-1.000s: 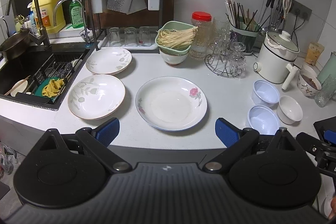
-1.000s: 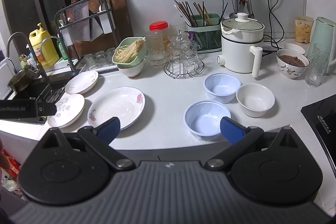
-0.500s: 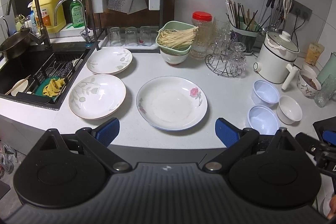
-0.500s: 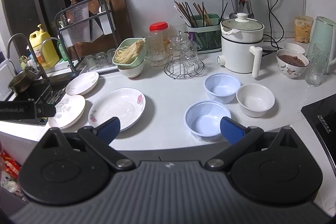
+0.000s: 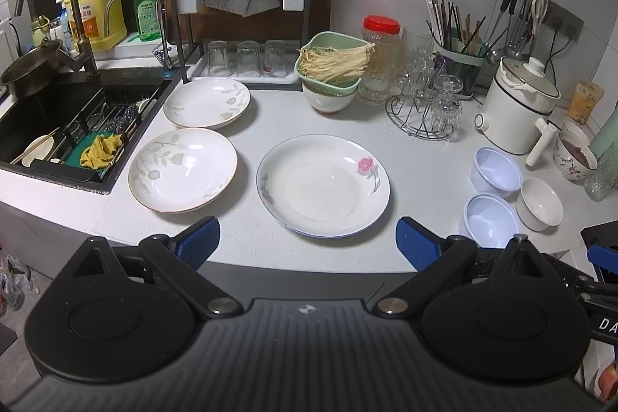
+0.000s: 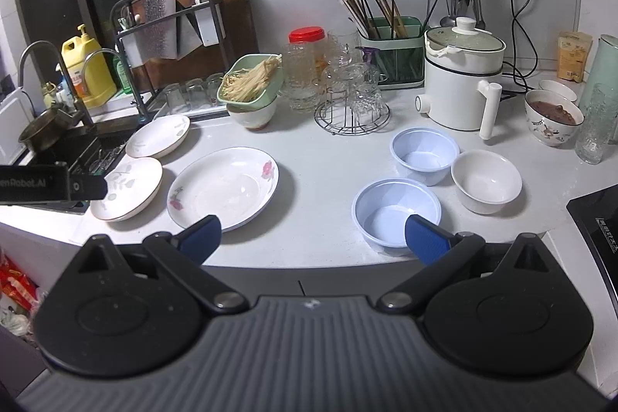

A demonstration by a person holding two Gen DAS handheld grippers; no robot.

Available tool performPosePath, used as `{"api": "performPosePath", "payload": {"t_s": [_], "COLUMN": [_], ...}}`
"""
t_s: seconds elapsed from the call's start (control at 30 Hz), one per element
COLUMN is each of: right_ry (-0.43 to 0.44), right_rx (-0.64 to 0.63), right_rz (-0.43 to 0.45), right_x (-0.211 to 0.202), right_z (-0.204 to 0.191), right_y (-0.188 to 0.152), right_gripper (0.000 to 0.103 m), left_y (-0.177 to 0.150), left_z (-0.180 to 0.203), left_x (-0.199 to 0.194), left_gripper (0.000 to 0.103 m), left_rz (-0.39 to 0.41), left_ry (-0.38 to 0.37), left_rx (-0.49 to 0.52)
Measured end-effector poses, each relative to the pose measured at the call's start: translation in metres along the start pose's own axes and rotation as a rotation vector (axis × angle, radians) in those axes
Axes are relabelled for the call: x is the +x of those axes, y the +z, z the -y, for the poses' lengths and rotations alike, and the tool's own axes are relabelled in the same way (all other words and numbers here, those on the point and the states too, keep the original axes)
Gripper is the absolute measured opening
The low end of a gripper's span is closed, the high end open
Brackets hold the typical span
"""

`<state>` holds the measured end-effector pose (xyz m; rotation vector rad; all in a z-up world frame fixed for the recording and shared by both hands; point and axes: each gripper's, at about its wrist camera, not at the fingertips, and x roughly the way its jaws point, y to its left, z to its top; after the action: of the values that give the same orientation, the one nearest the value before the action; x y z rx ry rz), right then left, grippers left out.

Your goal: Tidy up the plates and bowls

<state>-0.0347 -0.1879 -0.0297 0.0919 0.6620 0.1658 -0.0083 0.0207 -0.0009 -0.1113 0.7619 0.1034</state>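
Observation:
A large rose-patterned plate point(image 5: 323, 185) point(image 6: 226, 187) lies mid-counter. Left of it sit two leaf-patterned plates, one near point(image 5: 182, 168) point(image 6: 127, 188) and one farther back point(image 5: 206, 102) point(image 6: 158, 136). On the right stand two pale blue bowls point(image 5: 488, 219) point(image 6: 398, 211), point(image 5: 497, 169) point(image 6: 425, 154) and a white bowl point(image 5: 539, 203) point(image 6: 486, 180). My left gripper point(image 5: 307, 244) is open over the counter's front edge, short of the rose plate. My right gripper point(image 6: 313, 236) is open too, its right fingertip point(image 6: 425, 238) in front of the near blue bowl. Nothing is held.
A sink point(image 5: 58, 126) with a rack and yellow cloth lies far left. Along the back stand a dish rack point(image 5: 239, 6), a green colander of noodles on a bowl point(image 5: 332, 72), a glass stand point(image 5: 425, 111), a white cooker point(image 5: 517, 107). A cooktop point(image 6: 595, 219) sits right.
Both views shift only slightly; the grippers have edged a little closer to the counter. Nothing on the counter has moved and both stay open.

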Motion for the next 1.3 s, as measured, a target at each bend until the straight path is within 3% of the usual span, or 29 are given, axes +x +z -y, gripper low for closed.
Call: {"api": "performPosePath", "payload": {"t_s": [0.8,1.13,1.3], "right_ry": [0.041,0.027,0.01], "right_rx": [0.059,0.064,0.11], "right_rz": [-0.004,0.024,-0.004], "right_x": [0.015,0.016,0.032], "right_z": [-0.007,-0.021,-0.034], "right_y": [0.008,0.009,0.007], "right_gripper": [0.103,0.103,0.103], "left_y": [0.022,0.036,0.037], "left_z": [-0.01,-0.02,-0.042], "left_x": [0.027,0.042,0.049], "left_gripper": [0.099,0.099,0.099], "left_rz": [-0.059,-0.069,-0.077], "left_ry": [0.021,-0.02,-0.04], "left_rx": [0.033,0.062,0.062]}}
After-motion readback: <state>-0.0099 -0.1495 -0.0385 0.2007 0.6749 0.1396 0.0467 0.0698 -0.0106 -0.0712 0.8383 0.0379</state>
